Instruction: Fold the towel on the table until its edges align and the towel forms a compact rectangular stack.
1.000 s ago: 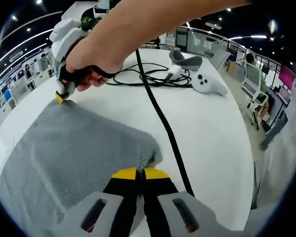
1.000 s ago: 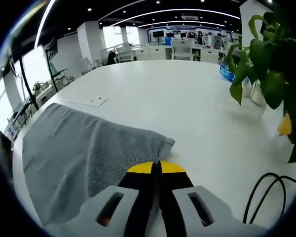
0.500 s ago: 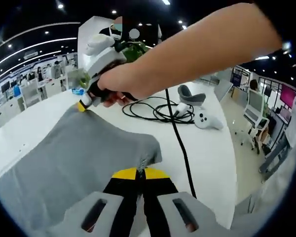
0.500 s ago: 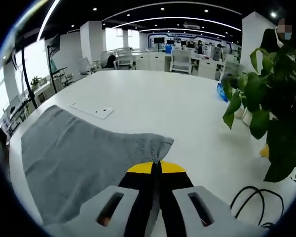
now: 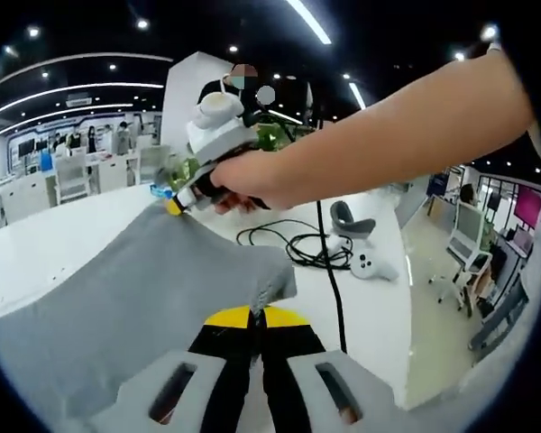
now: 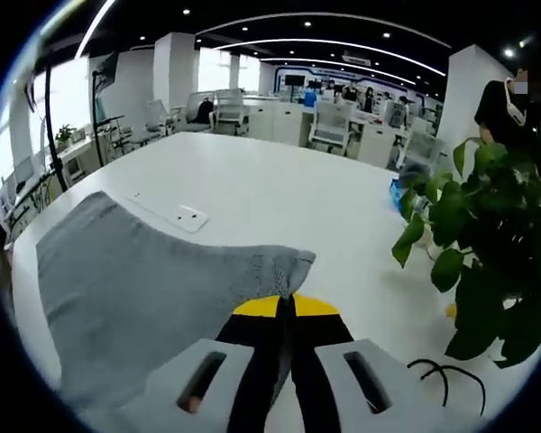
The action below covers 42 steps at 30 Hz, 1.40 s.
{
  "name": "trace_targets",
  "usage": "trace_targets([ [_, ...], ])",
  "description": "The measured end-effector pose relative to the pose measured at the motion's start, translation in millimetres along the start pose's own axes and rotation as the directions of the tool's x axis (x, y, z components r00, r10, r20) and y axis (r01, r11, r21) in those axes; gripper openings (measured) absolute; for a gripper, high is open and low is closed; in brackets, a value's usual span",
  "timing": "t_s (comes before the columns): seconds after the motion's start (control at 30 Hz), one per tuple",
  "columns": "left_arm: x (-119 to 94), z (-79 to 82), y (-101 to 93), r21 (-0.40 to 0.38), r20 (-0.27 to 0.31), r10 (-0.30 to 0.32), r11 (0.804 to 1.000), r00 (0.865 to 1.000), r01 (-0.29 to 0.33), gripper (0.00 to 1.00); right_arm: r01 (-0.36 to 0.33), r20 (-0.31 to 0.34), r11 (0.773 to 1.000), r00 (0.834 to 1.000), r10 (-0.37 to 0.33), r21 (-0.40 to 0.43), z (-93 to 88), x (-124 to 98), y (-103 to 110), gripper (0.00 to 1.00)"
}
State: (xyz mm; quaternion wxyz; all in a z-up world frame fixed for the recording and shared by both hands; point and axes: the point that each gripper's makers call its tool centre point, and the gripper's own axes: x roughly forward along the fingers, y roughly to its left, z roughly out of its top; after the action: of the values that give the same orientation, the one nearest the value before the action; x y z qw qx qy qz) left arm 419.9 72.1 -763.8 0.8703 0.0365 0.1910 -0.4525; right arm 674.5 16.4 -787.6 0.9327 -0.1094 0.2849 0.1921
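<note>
A grey towel [image 5: 135, 298] hangs stretched above the white table [image 5: 370, 307], held by two corners. My left gripper [image 5: 256, 315] is shut on the near corner in the left gripper view. Farther off in that view, my right gripper [image 5: 174, 207], held by a person's hand [image 5: 252, 180], pinches the other corner. In the right gripper view the right gripper [image 6: 285, 306] is shut on the towel's [image 6: 135, 289] corner, and the cloth spreads away to the left over the table [image 6: 279, 198].
A black cable [image 5: 329, 271] loops over the table near a white controller [image 5: 371, 266] and a grey headset [image 5: 352, 216]. A potted plant [image 6: 487, 262] stands at the right. A small white plate [image 6: 187, 216] lies flat in the table. Office desks and chairs fill the background.
Both grippers have lifted the towel's corners higher off the table; the views now tilt up, showing more of the room. Both jaws stay shut on the cloth.
</note>
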Motion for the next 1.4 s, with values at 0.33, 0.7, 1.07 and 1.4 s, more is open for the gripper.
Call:
trace_targets([
  [0.33,8.4,33.8,-33.4,-0.034,0.076,-0.054,0.998,0.996,0.057,0.02,0.054,0.050,0.996,0.997,-0.057,0.072,6.1,-32.6,-29.4,0.00],
  [0.7,-10.7,53.2,-22.5,-0.056,0.132,-0.047,0.997,0.990,0.055,0.02,0.068,0.072,0.992,0.995,-0.076,0.106,21.8,-45.9,-21.6,0.00],
  [1.07,-54.0,67.2,16.6,-0.059,0.182,0.008,0.998,0.983,0.002,0.02,0.081,0.101,0.994,0.991,-0.088,0.076,61.8,-44.6,5.9,0.00],
  [1.4,-88.8,69.9,38.4,-0.032,0.211,0.040,0.999,0.977,-0.034,0.02,0.059,0.130,0.995,0.989,-0.069,0.082,98.3,-34.0,35.1,0.00],
])
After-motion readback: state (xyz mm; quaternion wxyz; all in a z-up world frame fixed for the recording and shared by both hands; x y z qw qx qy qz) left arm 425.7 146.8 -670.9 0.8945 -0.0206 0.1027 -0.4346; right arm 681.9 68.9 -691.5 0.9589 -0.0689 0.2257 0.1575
